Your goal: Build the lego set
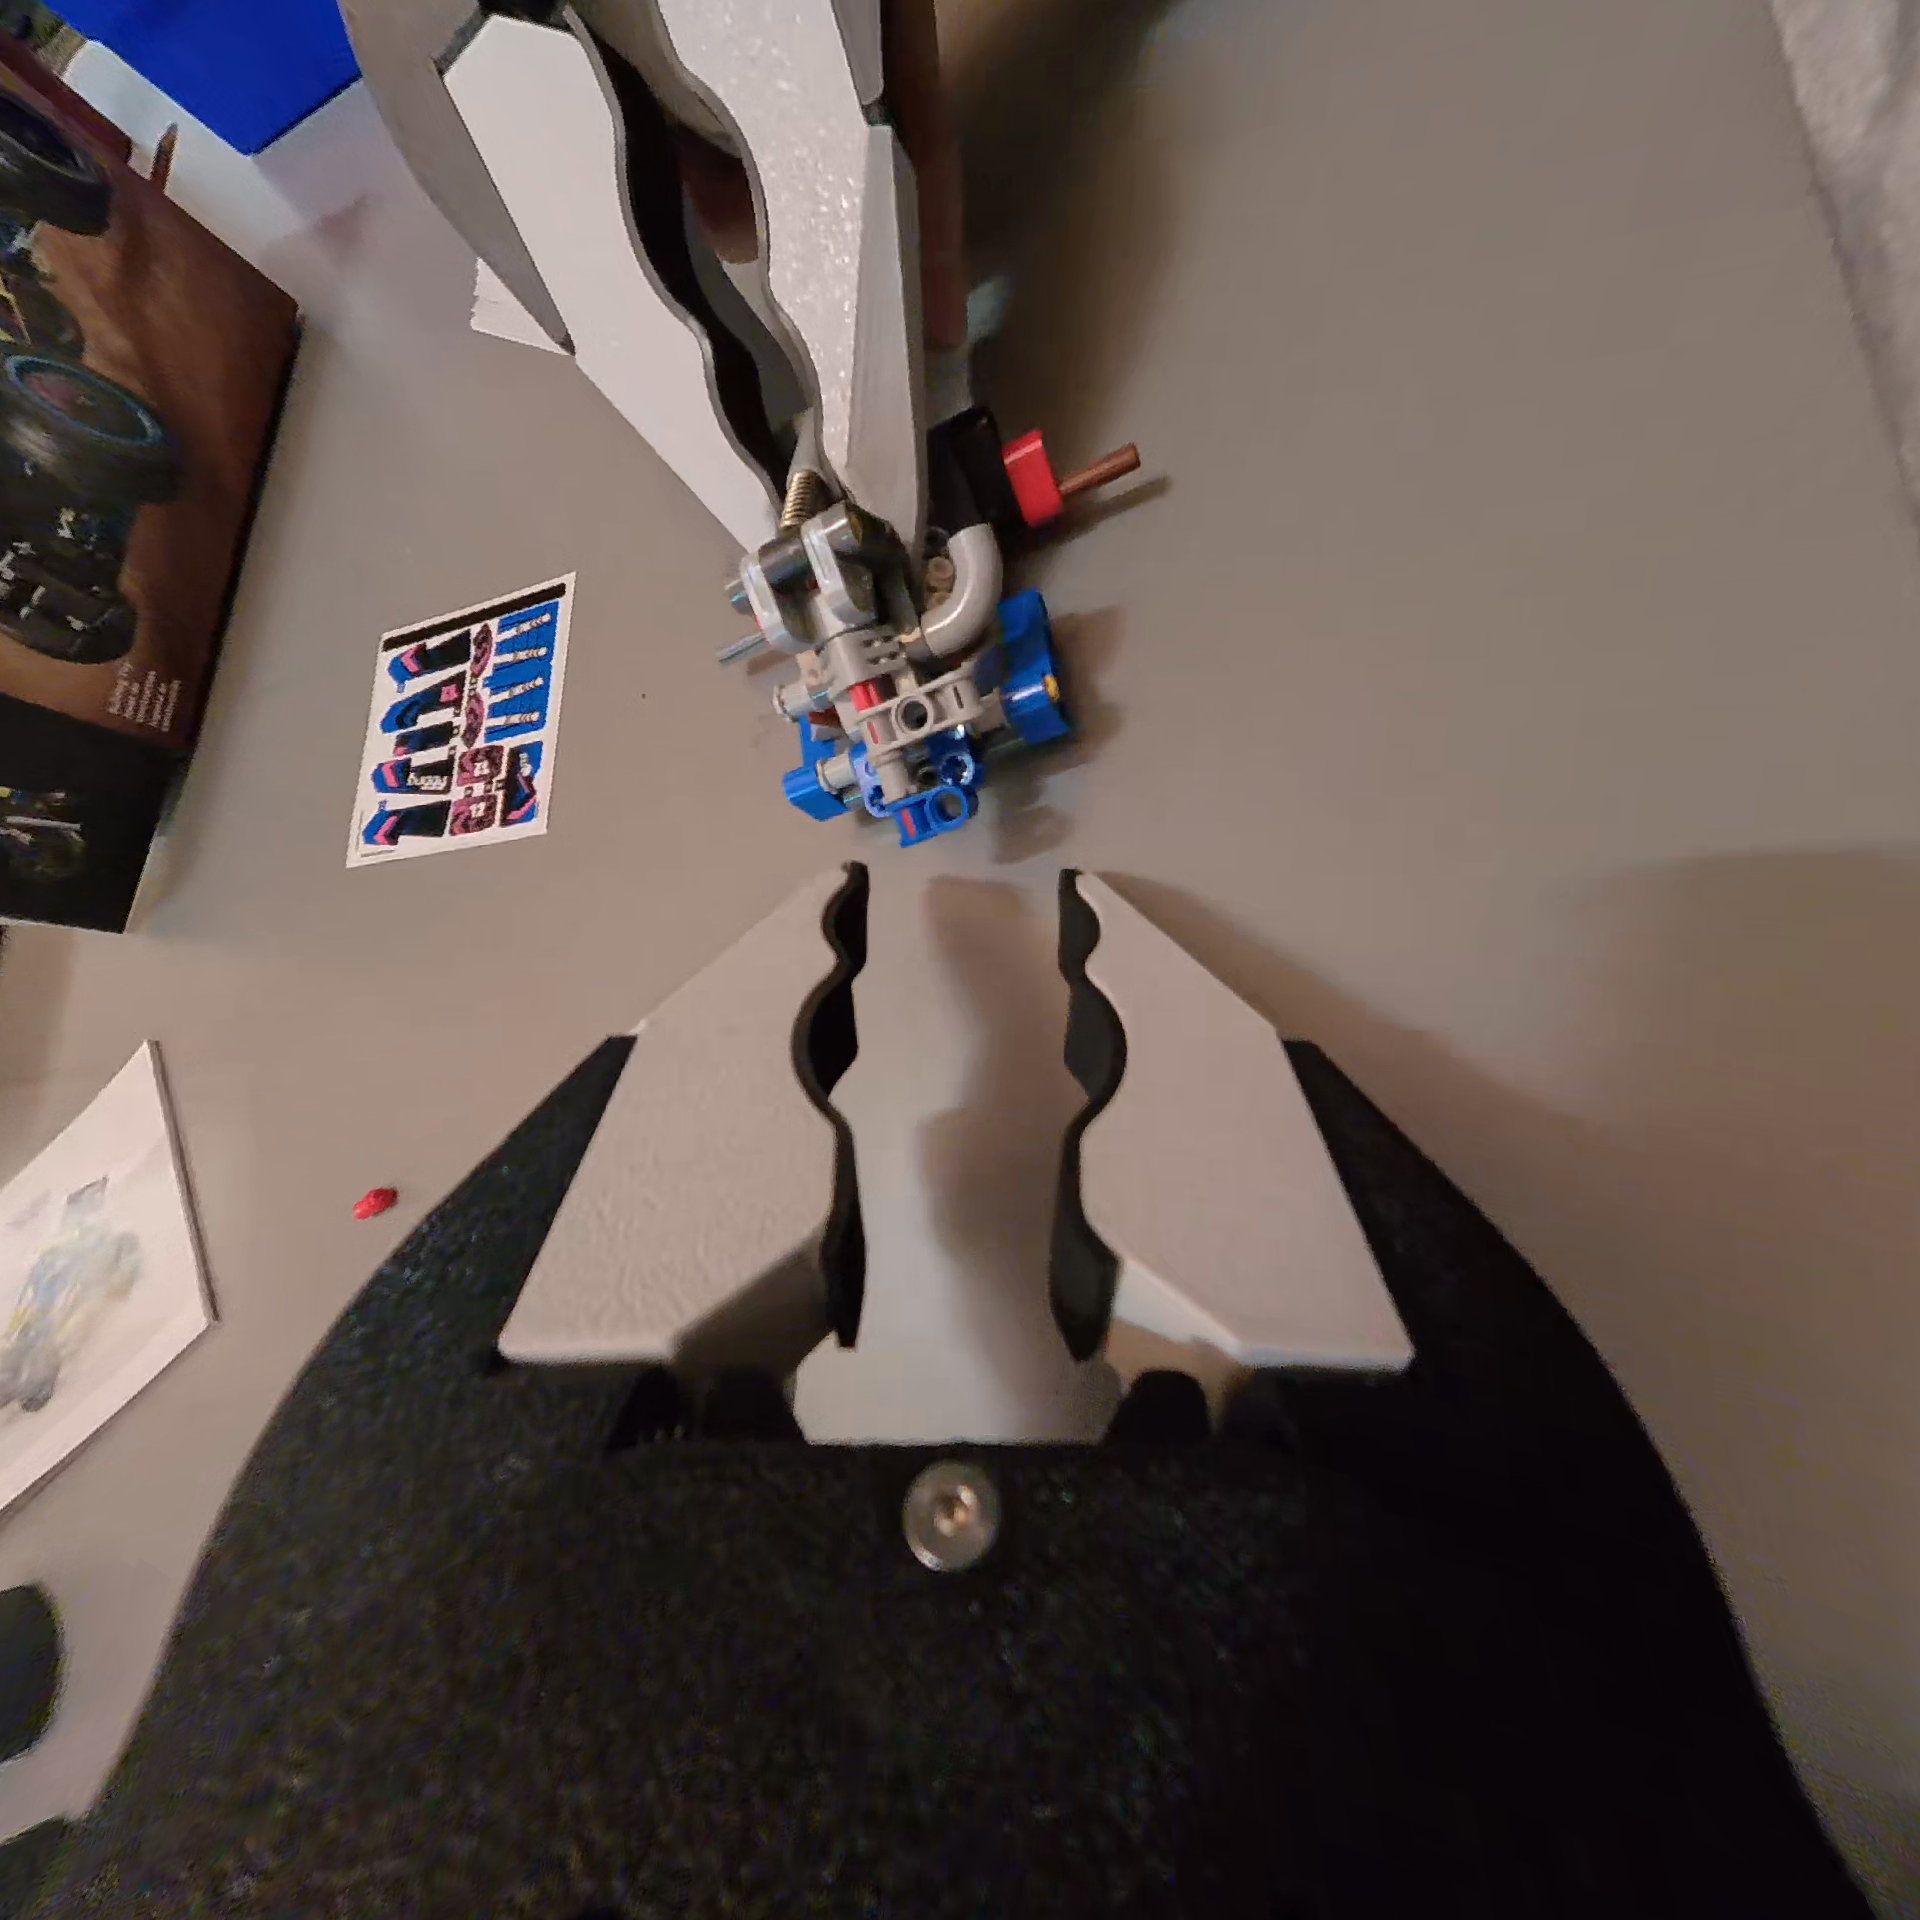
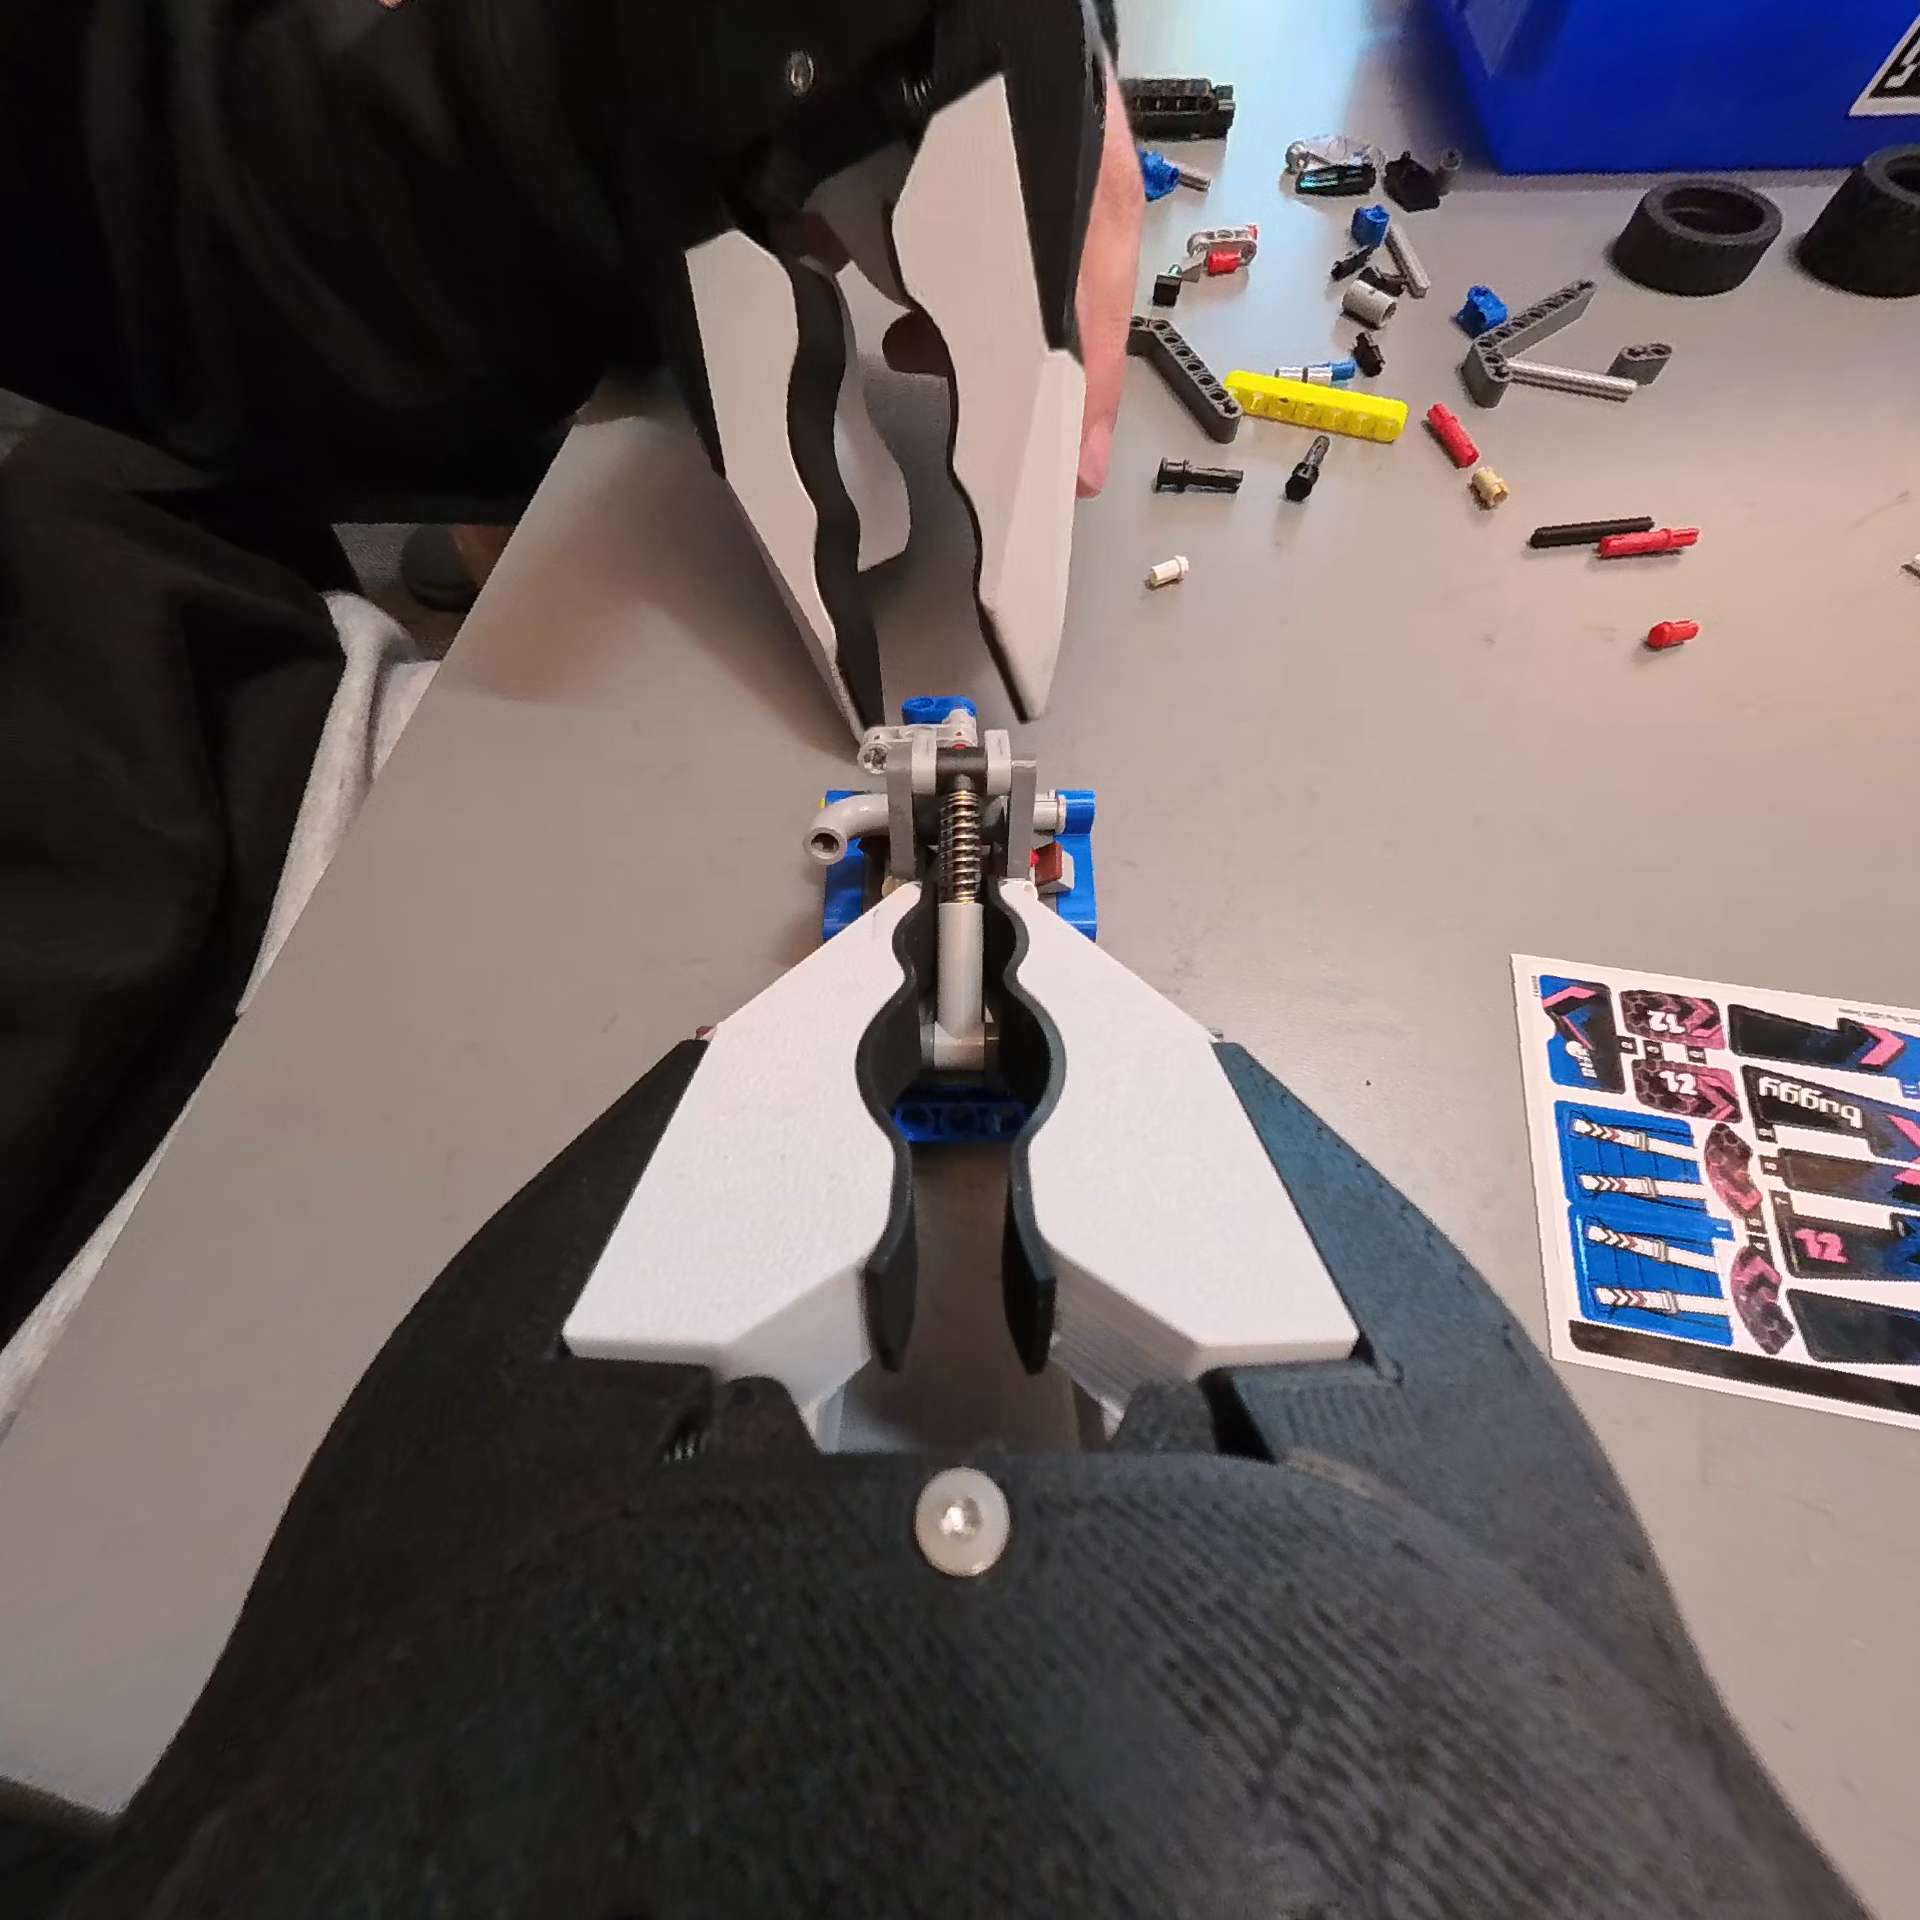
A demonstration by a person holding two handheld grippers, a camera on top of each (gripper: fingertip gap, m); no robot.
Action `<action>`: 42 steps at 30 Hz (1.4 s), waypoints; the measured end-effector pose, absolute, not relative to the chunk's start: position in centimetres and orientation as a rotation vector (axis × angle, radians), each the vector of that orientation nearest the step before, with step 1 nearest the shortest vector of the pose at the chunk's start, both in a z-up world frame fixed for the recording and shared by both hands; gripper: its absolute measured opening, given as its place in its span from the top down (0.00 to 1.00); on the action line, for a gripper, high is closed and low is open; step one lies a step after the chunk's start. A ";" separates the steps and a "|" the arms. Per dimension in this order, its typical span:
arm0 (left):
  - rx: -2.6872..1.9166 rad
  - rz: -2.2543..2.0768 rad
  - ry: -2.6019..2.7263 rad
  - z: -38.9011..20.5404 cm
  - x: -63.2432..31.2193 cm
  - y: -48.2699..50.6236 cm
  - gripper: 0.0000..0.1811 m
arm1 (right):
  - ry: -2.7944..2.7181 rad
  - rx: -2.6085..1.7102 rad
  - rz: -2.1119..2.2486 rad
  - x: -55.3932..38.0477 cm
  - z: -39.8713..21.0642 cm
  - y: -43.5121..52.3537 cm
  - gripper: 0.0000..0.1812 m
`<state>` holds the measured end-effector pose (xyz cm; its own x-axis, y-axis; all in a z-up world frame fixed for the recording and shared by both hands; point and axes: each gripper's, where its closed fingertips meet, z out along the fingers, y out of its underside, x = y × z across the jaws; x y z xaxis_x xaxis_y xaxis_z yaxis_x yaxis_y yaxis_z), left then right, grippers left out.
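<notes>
A small grey and blue lego assembly [image 1: 904, 686] stands on the grey table [image 1: 1403, 623]. It also shows in the right wrist view [image 2: 951, 800]. A grey shock absorber with a metal spring [image 2: 958, 935] sticks out of it. My right gripper [image 2: 958, 899] is shut on this shock absorber; in the left wrist view it [image 1: 836, 499] comes in from the far side. My left gripper [image 1: 964, 881] is open and empty, its tips just short of the assembly's near blue end. In the right wrist view it [image 2: 945, 715] hovers right behind the assembly.
A sticker sheet [image 1: 462, 717] lies to the left of the assembly, and shows at the right in the right wrist view [image 2: 1725, 1174]. The set's box [image 1: 94, 520], a booklet [image 1: 83, 1268] and a small red piece [image 1: 374, 1202] lie further left. Loose parts [image 2: 1340, 353], tyres [image 2: 1699, 234] and a blue bin [image 2: 1662, 73] lie beyond. The table edge [image 2: 447, 665] is close. The tips of one gripper are about 5 centimeters away from the tips of the other. It is some 15 centimeters from my left tips to the small red piece [image 1: 374, 1202]. It is also in sight in the right wrist view [image 2: 1675, 632].
</notes>
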<state>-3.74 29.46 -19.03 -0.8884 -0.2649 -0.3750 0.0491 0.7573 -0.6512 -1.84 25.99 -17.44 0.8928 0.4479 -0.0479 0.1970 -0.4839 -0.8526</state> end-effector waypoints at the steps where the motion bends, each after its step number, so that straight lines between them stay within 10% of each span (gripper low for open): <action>1: -0.169 -0.953 2.504 -19.1 -3.7 29.5 0.82 | -0.463 -2.085 0.327 -1.8 -17.4 26.0 0.97; 42: -0.335 -1.260 2.527 -18.4 -4.0 29.1 0.86 | -0.468 -2.085 0.313 -1.9 -17.5 26.0 0.97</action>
